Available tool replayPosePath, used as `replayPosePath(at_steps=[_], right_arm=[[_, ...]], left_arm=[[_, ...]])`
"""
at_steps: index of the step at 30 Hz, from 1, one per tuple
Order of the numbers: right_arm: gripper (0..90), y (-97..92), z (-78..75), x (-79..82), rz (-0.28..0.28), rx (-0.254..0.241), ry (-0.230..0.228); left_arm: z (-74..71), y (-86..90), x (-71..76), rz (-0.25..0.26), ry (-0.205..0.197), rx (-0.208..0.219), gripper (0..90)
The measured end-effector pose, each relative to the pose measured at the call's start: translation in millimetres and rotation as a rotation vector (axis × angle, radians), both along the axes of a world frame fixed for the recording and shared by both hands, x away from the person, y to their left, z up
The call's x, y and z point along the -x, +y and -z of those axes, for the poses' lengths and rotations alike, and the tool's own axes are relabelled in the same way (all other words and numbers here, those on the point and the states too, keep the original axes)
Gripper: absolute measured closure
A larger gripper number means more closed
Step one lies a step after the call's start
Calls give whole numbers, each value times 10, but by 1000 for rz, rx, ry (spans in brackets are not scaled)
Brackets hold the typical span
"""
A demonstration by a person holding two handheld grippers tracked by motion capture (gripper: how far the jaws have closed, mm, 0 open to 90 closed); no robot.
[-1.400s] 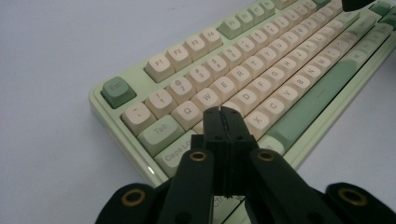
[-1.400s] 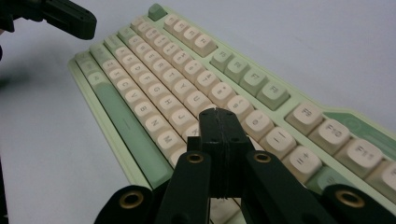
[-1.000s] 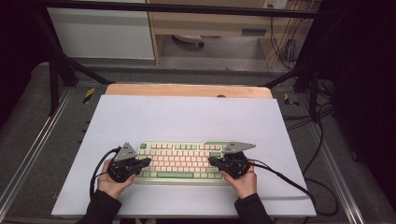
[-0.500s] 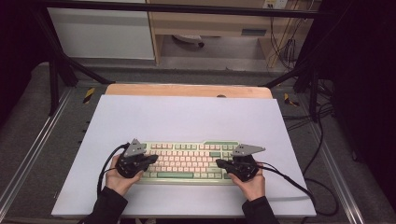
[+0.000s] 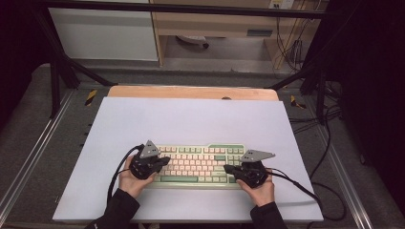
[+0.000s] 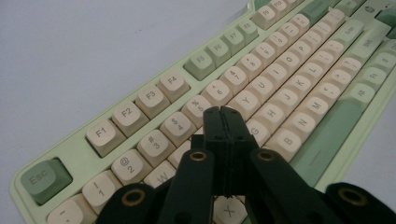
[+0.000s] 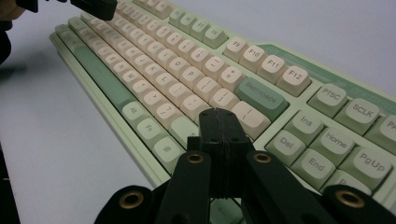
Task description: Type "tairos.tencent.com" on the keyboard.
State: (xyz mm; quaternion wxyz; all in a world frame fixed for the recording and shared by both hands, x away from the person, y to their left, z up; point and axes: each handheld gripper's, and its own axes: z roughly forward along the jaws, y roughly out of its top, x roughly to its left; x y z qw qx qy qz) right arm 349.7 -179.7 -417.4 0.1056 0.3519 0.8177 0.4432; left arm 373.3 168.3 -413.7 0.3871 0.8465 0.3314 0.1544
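While the keyboard (image 5: 198, 164) lies lengthwise across the desk's (image 5: 191, 119) near edge, I log my left gripper (image 6: 220, 116) clenched empty over its left-hand letter keys, right gripper (image 7: 218, 120) clenched empty near Backspace.
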Motion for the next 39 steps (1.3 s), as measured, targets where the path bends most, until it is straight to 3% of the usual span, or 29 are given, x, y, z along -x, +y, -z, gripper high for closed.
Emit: replayPosePath(at_steps=[8,23,39], right_arm=[[900,1,0,0,-3,-2,-1],[900,11,13,0,-9,0,-1],[900,22,-19,4,-7,-29,0]], left_arm=[[78,-77,-70,-5,11,-17,899],[133,-105,-74,-4,6,-45,899],[7,50,21,3,-5,2,898]])
